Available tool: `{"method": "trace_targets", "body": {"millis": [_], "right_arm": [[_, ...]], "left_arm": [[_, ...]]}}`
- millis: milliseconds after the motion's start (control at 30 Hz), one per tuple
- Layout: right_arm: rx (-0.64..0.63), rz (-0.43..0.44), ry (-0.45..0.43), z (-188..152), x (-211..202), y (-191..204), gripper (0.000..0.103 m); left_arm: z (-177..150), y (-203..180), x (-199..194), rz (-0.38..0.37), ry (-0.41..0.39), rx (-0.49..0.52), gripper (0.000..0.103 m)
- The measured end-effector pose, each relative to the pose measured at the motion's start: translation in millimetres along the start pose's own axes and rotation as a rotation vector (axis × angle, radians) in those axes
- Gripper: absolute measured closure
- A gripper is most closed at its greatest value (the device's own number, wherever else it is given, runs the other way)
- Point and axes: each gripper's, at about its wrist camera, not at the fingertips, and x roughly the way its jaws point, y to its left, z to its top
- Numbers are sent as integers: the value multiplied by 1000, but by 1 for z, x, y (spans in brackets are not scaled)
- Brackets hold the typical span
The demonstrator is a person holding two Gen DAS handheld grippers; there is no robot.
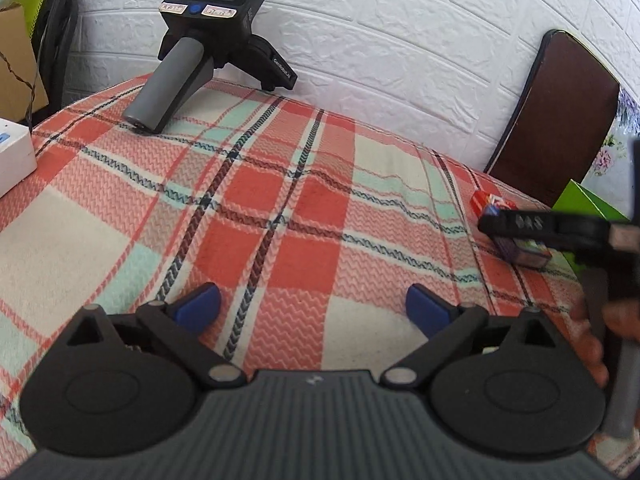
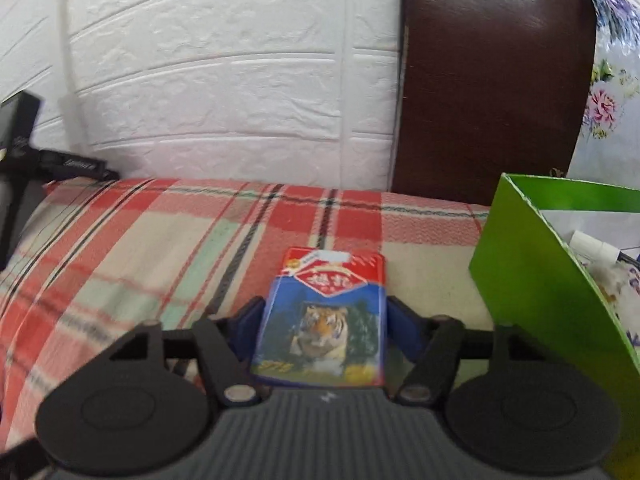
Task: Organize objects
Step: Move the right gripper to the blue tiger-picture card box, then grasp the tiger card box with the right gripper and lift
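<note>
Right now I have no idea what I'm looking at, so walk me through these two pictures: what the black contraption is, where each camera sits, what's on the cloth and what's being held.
There is no robot here: a person holds a handheld two-finger gripper in each hand, and each carries a fisheye camera looking along its blue-tipped fingers. The left view shows the left gripper open and empty over a plaid tablecloth. The right gripper is shut on a small pack with a tiger picture; it also shows at the left view's right edge. A green box stands to its right, with a white marker inside. At the back, by the white brick wall, lies a spare handheld device, and a white box sits at the left edge.
</note>
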Motion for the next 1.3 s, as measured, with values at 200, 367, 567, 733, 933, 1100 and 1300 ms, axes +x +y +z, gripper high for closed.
{"method": "trace_targets", "body": {"millis": [200,367,567,733,933,1100,1300], "right_arm": [[-139,144,-8,-79,-95,4,43],[-189,160,-38,-147,-178,-5,42],[-202,146,-67,-170,-222,-24,26],[-183,165,-49,-185,-234,-41,20],[-206,169,-61,-183,-231,-38,20],[-203,211,-28,-179,-222,-40,34],[-157,184,-86,-168,-225,-49,43]], "left_arm": [[0,-3,-1,15,-1,17,3],[-2,-9,-3,50,-2,45,2],[-3,-15,-12,100,13,58,3],[-26,-41,-73,6,-2,16,8],[-56,-98,-113,-344,191,26,20],[-79,-131,-89,-435,371,12,29],[-66,-156,-84,-436,322,82,41]]}}
